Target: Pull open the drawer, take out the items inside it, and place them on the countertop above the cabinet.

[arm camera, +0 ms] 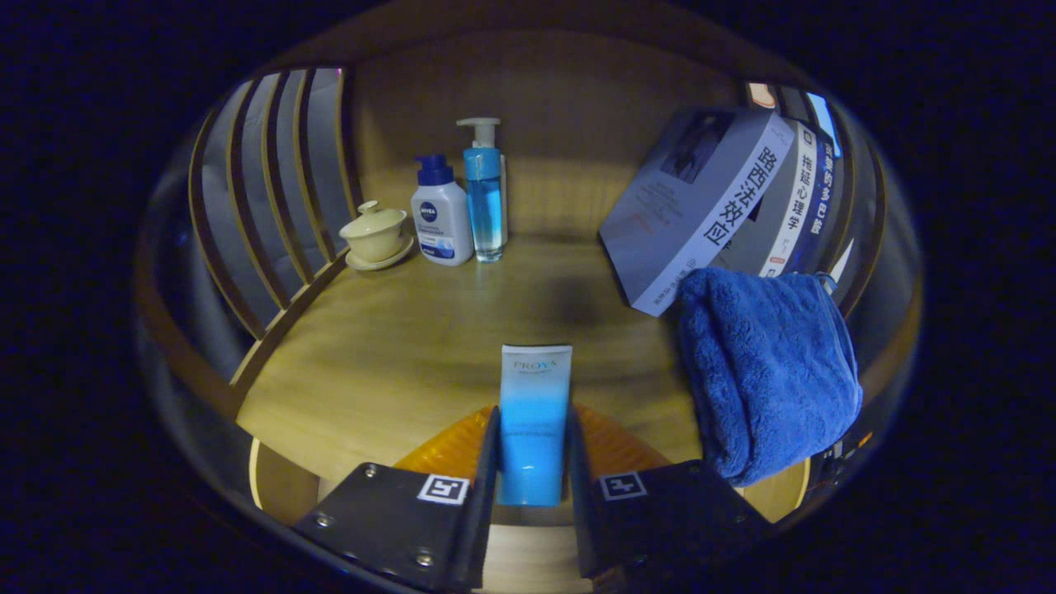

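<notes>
My gripper (533,450) is shut on a blue-and-white tube (535,412), which stands upright between both fingers with its flat white end up. The tube hangs just above the near part of the wooden countertop (412,346). A folded blue towel (767,371) lies on the countertop to the right of the fingers. Whether the tube's lower end touches the wood is hidden by the fingers.
At the back left stand a lidded cream teacup on a saucer (375,235), a white pump bottle (441,214) and a taller clear blue pump bottle (484,194). Leaning books (701,206) fill the back right. A slatted wooden side (272,190) closes the left.
</notes>
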`<act>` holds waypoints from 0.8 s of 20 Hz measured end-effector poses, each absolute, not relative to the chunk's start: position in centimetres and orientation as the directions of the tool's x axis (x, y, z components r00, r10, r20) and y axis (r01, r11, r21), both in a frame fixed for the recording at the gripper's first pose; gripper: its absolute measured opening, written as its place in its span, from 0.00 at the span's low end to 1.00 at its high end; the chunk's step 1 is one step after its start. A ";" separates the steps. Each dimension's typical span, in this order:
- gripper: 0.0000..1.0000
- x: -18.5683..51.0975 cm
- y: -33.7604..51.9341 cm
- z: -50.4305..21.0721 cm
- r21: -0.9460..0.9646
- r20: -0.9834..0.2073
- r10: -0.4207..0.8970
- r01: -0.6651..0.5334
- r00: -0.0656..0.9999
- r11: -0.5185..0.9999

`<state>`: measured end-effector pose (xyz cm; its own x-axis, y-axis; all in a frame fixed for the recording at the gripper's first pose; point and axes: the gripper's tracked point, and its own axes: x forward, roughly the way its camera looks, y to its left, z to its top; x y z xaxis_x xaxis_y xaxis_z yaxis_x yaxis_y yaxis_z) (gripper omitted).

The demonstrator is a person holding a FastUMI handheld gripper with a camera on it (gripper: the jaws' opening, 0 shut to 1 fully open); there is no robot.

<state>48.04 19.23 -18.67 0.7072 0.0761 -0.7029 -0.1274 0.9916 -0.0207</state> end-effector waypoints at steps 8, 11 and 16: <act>0.43 48.2 19.4 -18.7 0.001 -0.669 0.096 -0.128 0.737 0.992; 0.57 48.6 18.9 -18.6 -0.032 -0.648 0.088 -0.142 0.757 0.989; 0.99 47.1 19.0 -15.1 -0.001 -0.547 0.115 -0.138 0.829 0.990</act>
